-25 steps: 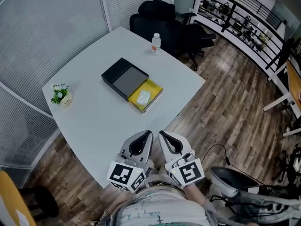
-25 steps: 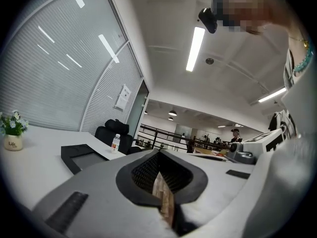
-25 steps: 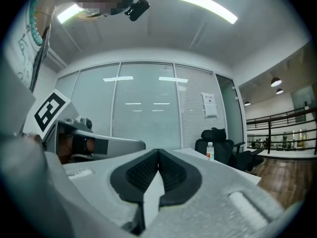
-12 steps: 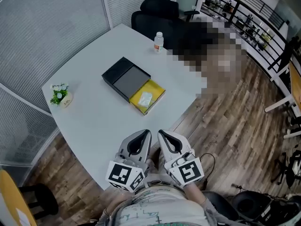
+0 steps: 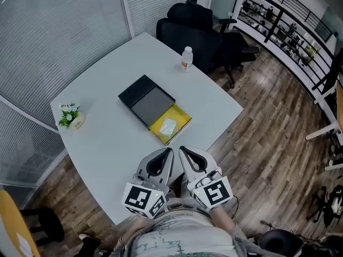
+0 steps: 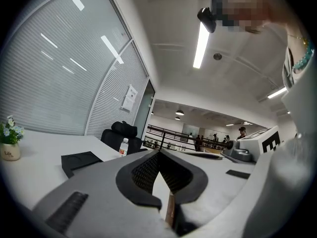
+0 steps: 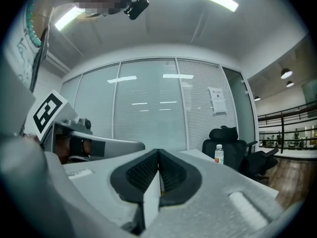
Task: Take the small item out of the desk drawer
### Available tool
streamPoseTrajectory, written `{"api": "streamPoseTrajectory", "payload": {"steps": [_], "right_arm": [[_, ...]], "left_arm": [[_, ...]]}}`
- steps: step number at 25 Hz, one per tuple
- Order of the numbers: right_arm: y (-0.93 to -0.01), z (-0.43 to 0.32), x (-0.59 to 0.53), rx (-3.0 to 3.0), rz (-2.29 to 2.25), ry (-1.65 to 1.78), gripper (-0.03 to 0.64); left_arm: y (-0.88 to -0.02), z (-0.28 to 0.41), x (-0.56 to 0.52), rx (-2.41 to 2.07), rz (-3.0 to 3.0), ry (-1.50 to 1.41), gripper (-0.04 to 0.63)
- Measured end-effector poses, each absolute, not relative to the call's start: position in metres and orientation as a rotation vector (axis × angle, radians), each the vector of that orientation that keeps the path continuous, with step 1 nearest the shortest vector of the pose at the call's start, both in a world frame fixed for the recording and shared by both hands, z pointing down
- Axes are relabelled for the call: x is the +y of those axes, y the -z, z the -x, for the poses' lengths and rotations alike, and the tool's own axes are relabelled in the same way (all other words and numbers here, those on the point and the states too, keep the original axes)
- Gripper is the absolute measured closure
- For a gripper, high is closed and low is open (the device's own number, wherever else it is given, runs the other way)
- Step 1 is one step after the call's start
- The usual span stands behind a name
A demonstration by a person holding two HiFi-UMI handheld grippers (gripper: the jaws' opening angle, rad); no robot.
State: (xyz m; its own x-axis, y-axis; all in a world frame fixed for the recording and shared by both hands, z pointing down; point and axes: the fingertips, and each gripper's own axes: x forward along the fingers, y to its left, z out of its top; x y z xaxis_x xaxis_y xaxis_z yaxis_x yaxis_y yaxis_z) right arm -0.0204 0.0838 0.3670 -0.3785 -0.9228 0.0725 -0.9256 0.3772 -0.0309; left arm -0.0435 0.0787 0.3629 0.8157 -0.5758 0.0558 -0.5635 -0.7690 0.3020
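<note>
At the table [image 5: 107,143] edge, left claw [image 5: 168,151] and right claw [image 5: 181,149] level, closed, empty.

water bottle [image 5: 186,58]: upright, far ahead of right gripper [image 5: 183,150], near table's far edge | potted plant [image 5: 69,116]: ahead, well left of left gripper [image 5: 169,152] | office chair [image 5: 195,20]: beyond bottle | white table [image 5: 107,143]: stretches ahead of both | wood floor [image 5: 268,133]: right of right gripper
</note>
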Motion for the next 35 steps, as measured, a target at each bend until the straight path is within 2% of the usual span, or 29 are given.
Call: {"api": "streamPoseTrajectory", "payload": {"steps": [19, 35], "right_arm": [[-0.368, -0.021, 0.007, -2.668, -1.558, -0.123, 0.615], [-0.374, -0.057, -0.064, -2.803, -1.258, -0.099, 0.615]], "left_arm": [[-0.365, 0.000, 0.009, -0.987, -2.634, 0.072, 0.597], [-0.362, -0.010, -0.058, -1.317, -2.544, 0.150, 0.597]]}}
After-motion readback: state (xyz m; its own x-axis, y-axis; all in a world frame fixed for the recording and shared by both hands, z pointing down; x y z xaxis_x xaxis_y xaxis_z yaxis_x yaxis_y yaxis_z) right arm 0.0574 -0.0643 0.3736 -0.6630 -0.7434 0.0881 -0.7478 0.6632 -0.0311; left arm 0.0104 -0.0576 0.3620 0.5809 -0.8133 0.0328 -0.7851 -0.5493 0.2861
